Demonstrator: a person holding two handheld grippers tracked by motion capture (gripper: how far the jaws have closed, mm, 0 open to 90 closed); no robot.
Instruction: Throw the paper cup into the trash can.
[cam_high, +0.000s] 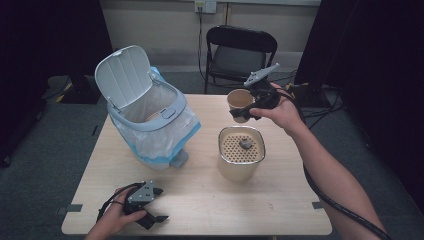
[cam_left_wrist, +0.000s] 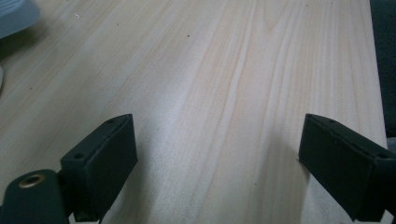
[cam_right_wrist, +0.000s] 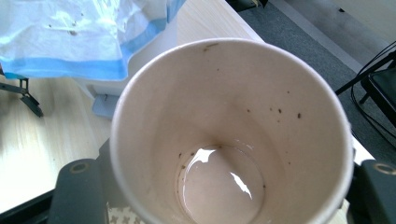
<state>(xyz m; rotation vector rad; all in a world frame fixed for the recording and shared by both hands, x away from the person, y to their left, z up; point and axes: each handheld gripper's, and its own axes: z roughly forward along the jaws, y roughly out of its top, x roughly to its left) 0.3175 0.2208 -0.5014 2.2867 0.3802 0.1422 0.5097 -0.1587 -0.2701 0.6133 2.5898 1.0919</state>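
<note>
**Fig.: Paper cup in right grip, between strainer tub and bin**

Your right gripper (cam_high: 248, 111) is clamped on the tan paper cup (cam_high: 240, 102), held up over the far-right part of the pale wooden table (cam_high: 210, 200), just beyond the cream tub with a perforated strainer lid (cam_high: 241, 152). The right gripper view looks into the cup (cam_right_wrist: 231, 135): a thin film of liquid at the bottom, dark specks on the inner wall, jaws pressed on both sides.

Done, as far as visible: cup is mostly drained; a dark lump (cam_high: 245, 144) lies on the strainer lid, likely solids caught there.

Left to do, by my reading: the white-and-grey bin w/ lid up and blue-edged clear liner (cam_high: 150, 117) stands far left, open and ready. The cup is not yet over it, so you prob. carry it left & drop it in. Residue may drip en route; keep it upright.

Your left gripper (cam_high: 145, 204) rests near-left on the table, jaws wide apart, holding nothing; the left gripper view shows bare wood (cam_left_wrist: 219, 93) between them.
</note>
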